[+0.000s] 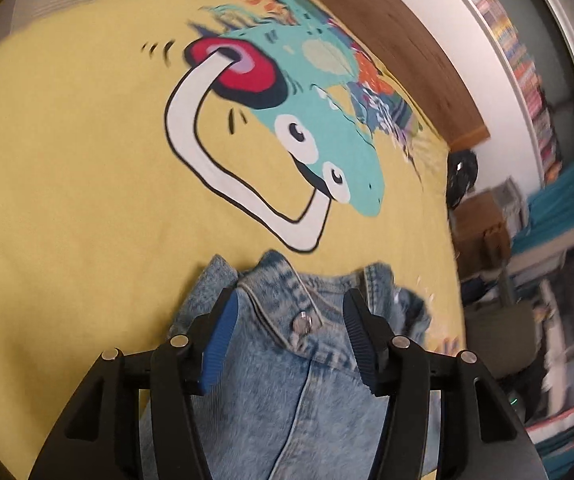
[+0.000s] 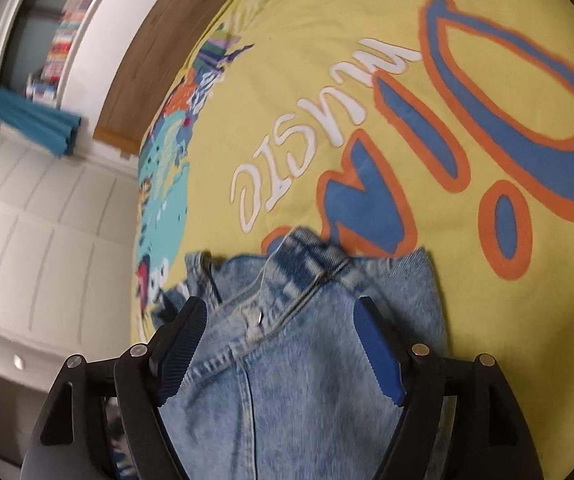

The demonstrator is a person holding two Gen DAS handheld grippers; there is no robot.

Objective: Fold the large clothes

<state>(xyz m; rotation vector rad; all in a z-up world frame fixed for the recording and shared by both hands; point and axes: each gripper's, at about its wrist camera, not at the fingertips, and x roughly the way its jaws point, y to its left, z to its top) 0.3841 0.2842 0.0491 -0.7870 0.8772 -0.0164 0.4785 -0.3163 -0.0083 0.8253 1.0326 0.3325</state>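
Left wrist view: left gripper spread wide, denim garment lying between the blue pads, nothing pinched. A metal snap button sits mid-gap on a seamed flap. Right wrist view: right gripper equally wide, straddling a thick stitched seam of the same denim, not clamped. Garment lies at the near edge of a yellow printed bedspread, wooden headboard at its far side. Step looks like taking hold of two edge points before a fold. Do it well: close on the doubled seam, not the button, both sides level, lift together so heavy denim doesn't sag or twist.
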